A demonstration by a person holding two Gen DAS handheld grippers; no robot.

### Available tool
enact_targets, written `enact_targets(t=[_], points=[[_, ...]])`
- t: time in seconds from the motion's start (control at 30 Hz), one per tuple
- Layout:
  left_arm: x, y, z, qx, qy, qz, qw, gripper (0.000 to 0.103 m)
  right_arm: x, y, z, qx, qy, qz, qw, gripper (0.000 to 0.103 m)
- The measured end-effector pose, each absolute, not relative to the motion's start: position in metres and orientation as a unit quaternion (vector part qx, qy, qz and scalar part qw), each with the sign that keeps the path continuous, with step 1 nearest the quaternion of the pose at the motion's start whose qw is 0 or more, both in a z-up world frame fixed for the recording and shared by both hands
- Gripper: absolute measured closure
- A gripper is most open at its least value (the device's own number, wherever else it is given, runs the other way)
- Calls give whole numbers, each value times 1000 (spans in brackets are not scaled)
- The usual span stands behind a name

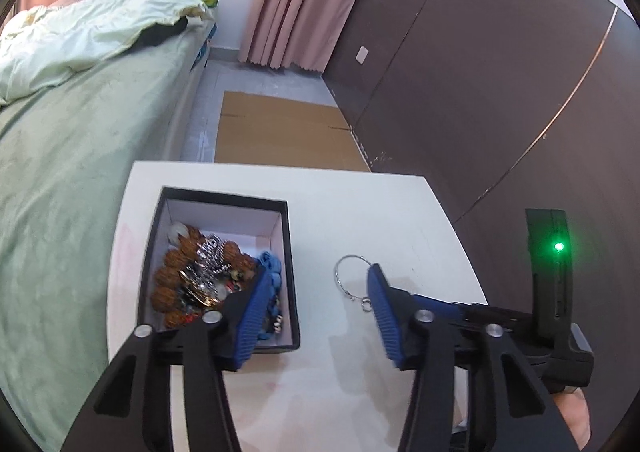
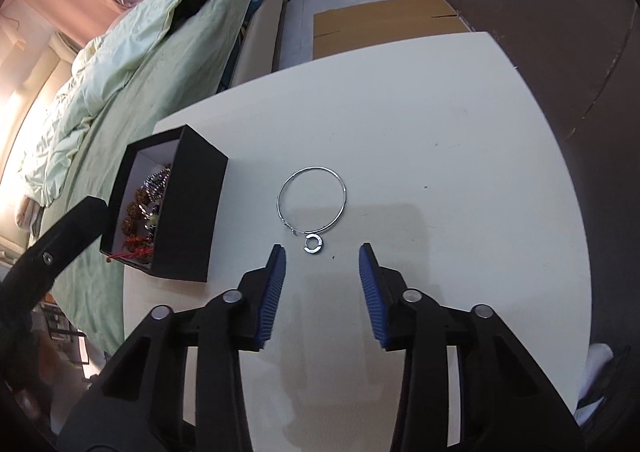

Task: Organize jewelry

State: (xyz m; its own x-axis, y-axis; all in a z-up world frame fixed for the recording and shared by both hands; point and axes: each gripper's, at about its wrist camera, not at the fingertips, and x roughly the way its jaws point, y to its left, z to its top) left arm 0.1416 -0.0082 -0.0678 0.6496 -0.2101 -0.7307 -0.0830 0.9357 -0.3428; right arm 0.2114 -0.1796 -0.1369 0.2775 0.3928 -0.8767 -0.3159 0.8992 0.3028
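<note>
A thin silver bangle [image 2: 344,192] with a small ring charm [image 2: 313,244] lies flat on the white table [image 2: 440,132]. My right gripper [image 2: 322,251] hovers just short of the charm, open, with nothing between its blue pads. Left of the bangle stands a black box [image 2: 188,212] with a white inside, holding brown beads, silver pieces and a blue item. In the left wrist view my left gripper [image 1: 318,273] is open astride the box's [image 1: 224,196] right wall, one finger over the jewelry, the other by the bangle [image 1: 336,275]. Neither pad presses on anything.
A bed with a green sheet [image 1: 60,172] runs along the table's left side. Flat cardboard [image 1: 280,128] lies on the floor beyond the far edge. A dark panelled wall [image 1: 480,72] stands close on the right. The right gripper's housing [image 1: 550,272] shows a green light.
</note>
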Motion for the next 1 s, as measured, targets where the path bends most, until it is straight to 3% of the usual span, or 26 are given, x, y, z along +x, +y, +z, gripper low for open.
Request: enact_targets(t=[0.47, 0.53, 0.57, 0.7, 0.77, 0.8, 1.0], points=[[147, 16, -77, -211, 426, -5, 880, 66, 222, -149, -158, -29, 567, 210, 796, 79], [148, 16, -77, -212, 426, -6, 880, 66, 222, -146, -158, -40, 564, 204, 799, 82], [148, 15, -77, -212, 426, -7, 880, 66, 221, -145, -158, -48, 562, 201, 801, 89], [150, 12, -76, -210, 425, -11, 880, 66, 219, -142, -160, -73, 557, 199, 803, 91], [151, 8, -76, -208, 425, -15, 881, 66, 220, -145, -160, -67, 563, 199, 800, 91], [152, 6, -77, -206, 426, -18, 881, 66, 221, -148, -158, -62, 564, 197, 800, 101], [161, -22, -78, -180, 432, -49, 883, 66, 231, -186, -139, -1, 555, 185, 811, 101]])
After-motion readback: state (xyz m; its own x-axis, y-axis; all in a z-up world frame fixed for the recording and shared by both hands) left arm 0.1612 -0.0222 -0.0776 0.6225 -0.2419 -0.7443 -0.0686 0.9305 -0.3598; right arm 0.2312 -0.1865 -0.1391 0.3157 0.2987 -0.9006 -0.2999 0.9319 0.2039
